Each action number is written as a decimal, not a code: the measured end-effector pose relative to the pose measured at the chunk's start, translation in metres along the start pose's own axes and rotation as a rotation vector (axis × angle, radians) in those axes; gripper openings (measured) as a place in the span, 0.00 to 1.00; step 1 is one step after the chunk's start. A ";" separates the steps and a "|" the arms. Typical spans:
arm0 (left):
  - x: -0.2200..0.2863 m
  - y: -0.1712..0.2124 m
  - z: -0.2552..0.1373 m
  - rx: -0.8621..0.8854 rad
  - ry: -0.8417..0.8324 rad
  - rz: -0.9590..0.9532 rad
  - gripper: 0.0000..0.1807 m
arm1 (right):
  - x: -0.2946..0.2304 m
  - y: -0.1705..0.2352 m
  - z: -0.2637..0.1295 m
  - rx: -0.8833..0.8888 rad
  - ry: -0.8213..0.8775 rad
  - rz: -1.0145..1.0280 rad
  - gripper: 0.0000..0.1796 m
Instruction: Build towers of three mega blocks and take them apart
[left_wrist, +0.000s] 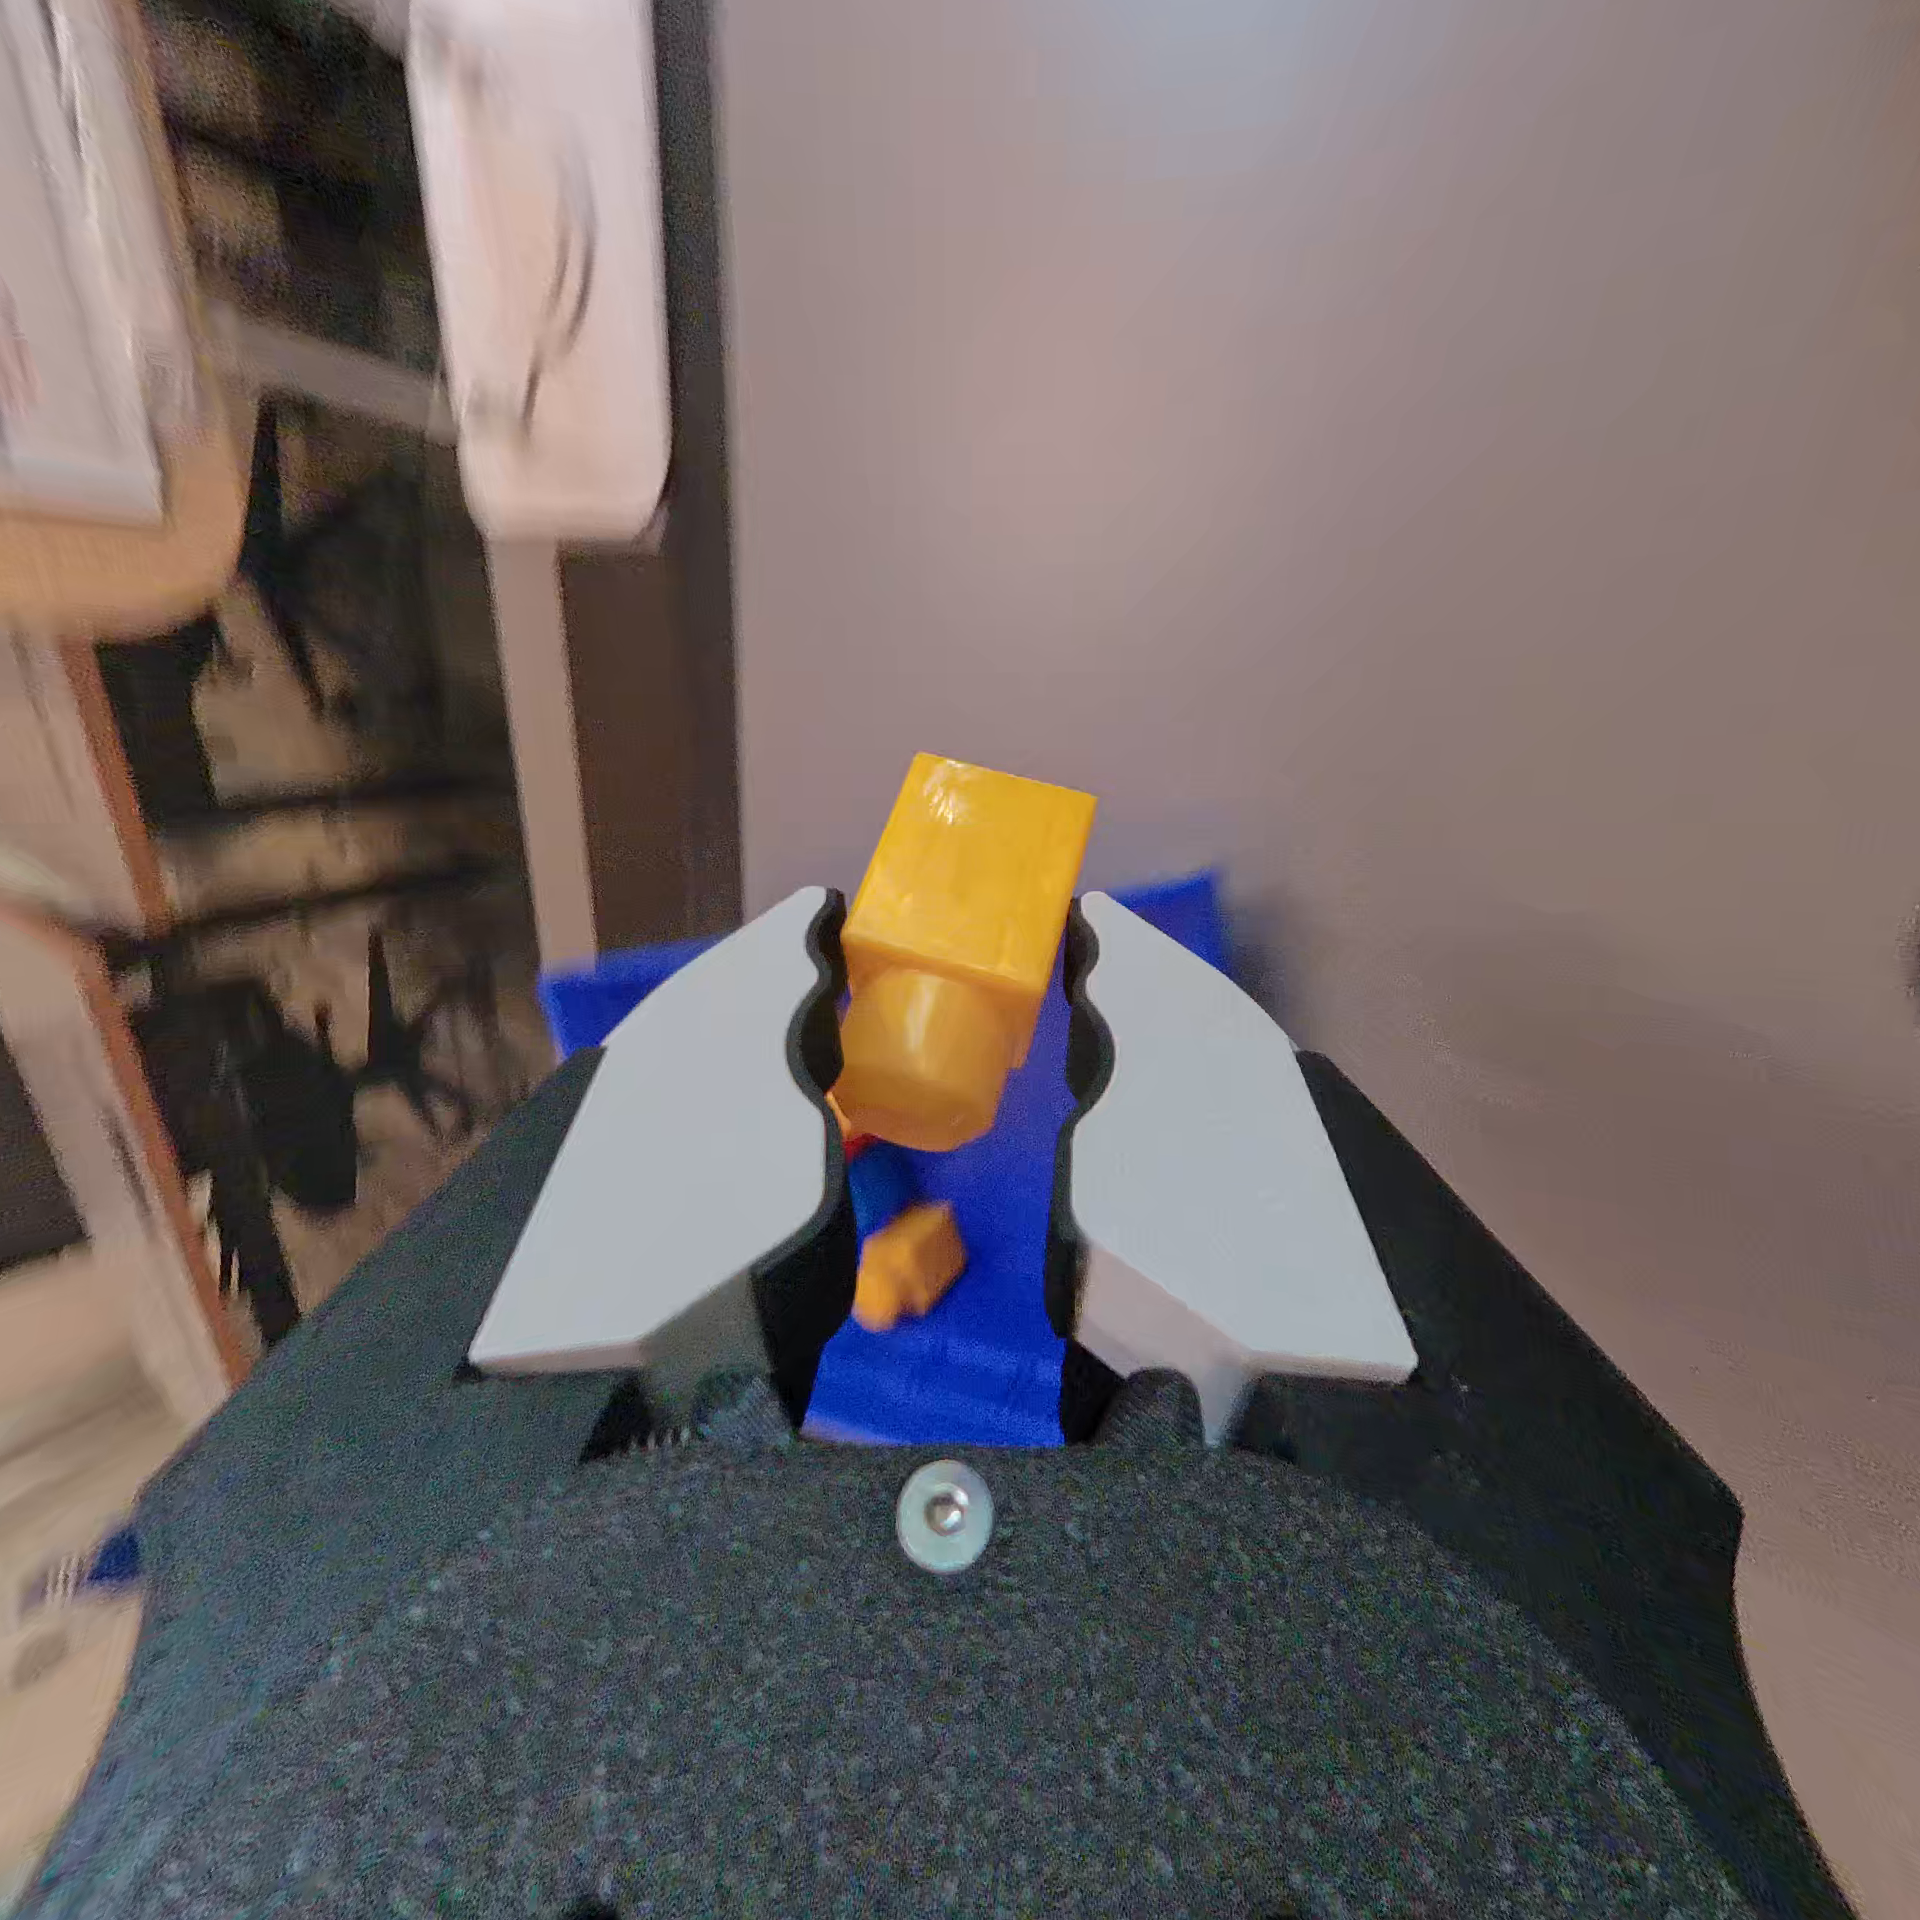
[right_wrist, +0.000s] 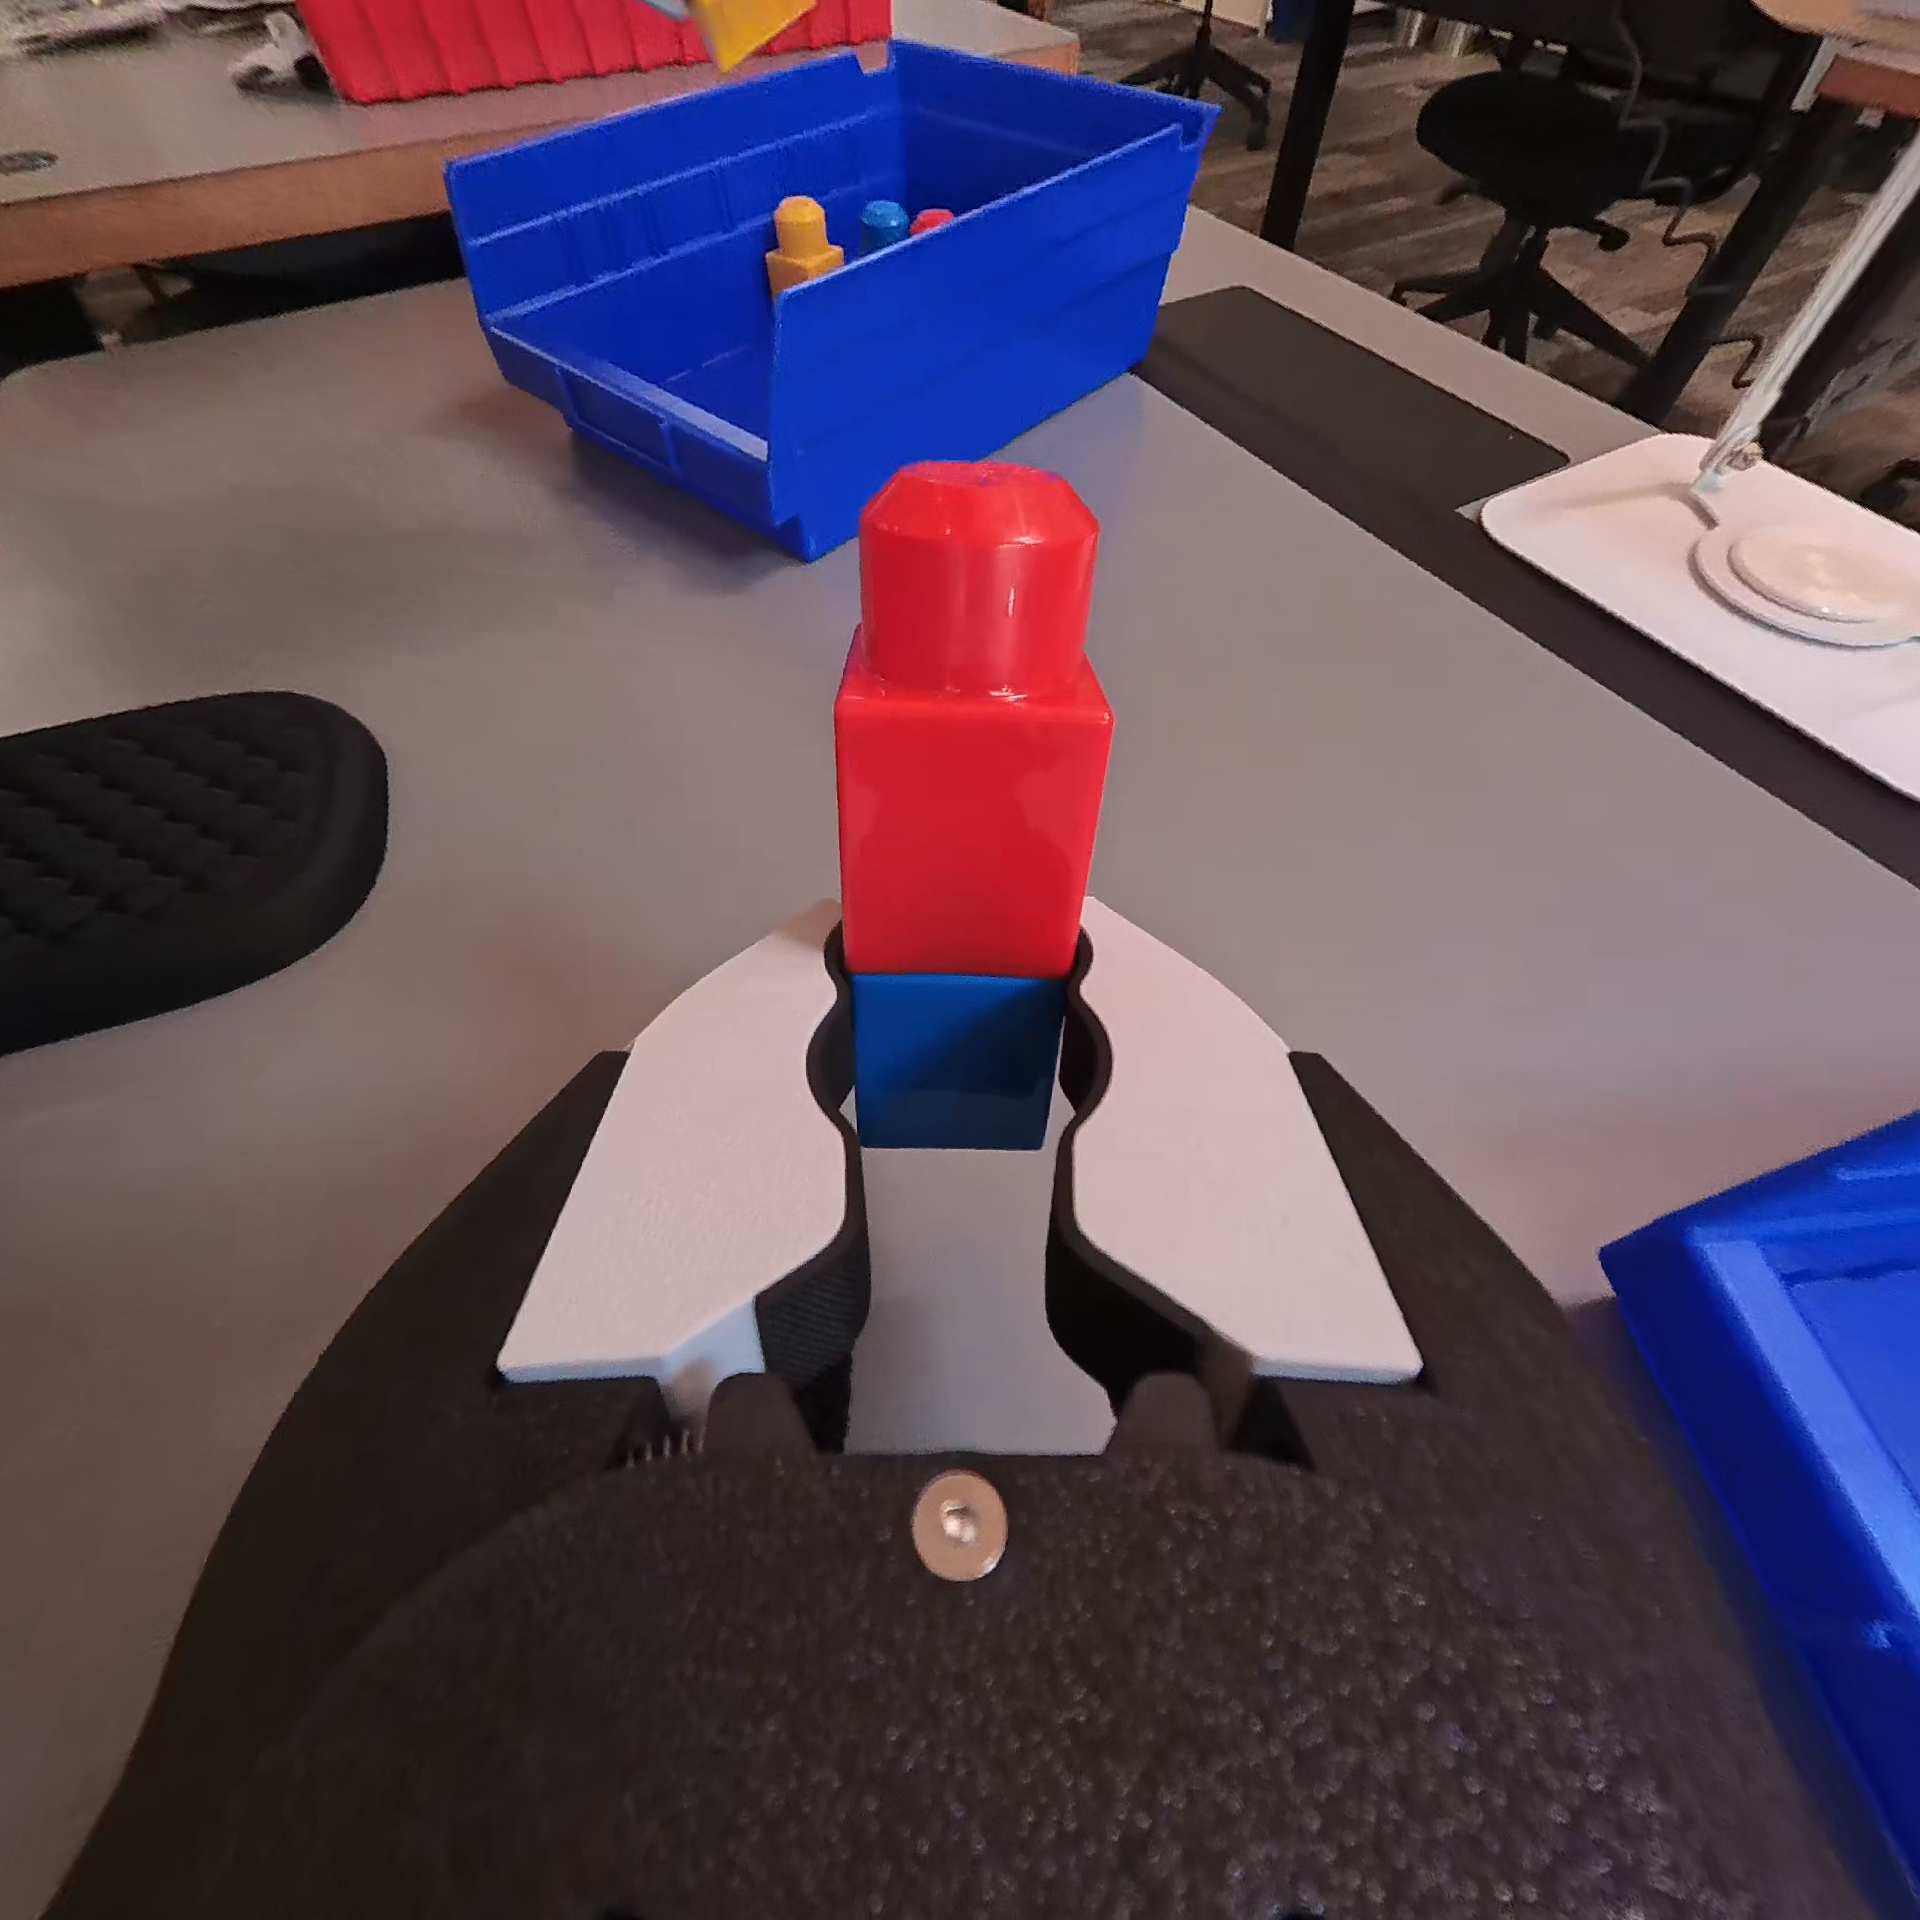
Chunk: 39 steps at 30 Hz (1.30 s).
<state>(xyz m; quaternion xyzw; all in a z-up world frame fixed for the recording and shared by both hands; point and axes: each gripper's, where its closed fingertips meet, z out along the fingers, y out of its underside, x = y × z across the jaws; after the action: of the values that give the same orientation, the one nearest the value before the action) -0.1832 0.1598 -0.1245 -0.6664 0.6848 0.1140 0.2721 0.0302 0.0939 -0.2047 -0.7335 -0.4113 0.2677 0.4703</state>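
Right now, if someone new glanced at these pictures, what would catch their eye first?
Probably the red block stacked on a blue block, pinched in the right claw above the grey table. Next, the yellow block tilted stud-down in the left claw, over a blue bin. Behind the stack sits a blue bin holding loose blocks.

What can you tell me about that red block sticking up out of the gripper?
The red block is glossy plastic: a square body with one round, flat-topped stud on top. It stands upright, stacked on a blue block, the only thing that clearly touches it. The right gripper is shut on that blue block, its jaws reaching up to the red block's bottom edge. Behind it on the grey table sits a blue bin.
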 end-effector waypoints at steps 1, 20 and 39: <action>0.019 -0.027 -0.003 0.060 0.037 0.053 0.22 | -0.001 0.001 0.001 -0.010 0.000 -0.013 0.20; 0.113 -0.169 0.024 0.436 0.319 0.213 0.22 | -0.023 0.017 0.011 -0.107 -0.034 -0.175 0.20; 0.114 -0.155 0.060 0.406 0.381 0.113 0.21 | -0.029 0.036 0.025 -0.160 -0.060 -0.229 0.20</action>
<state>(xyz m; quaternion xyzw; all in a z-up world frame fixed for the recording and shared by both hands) -0.0144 0.0803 -0.2015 -0.5684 0.7685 -0.1376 0.2598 0.0085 0.0729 -0.2475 -0.7088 -0.5260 0.2004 0.4252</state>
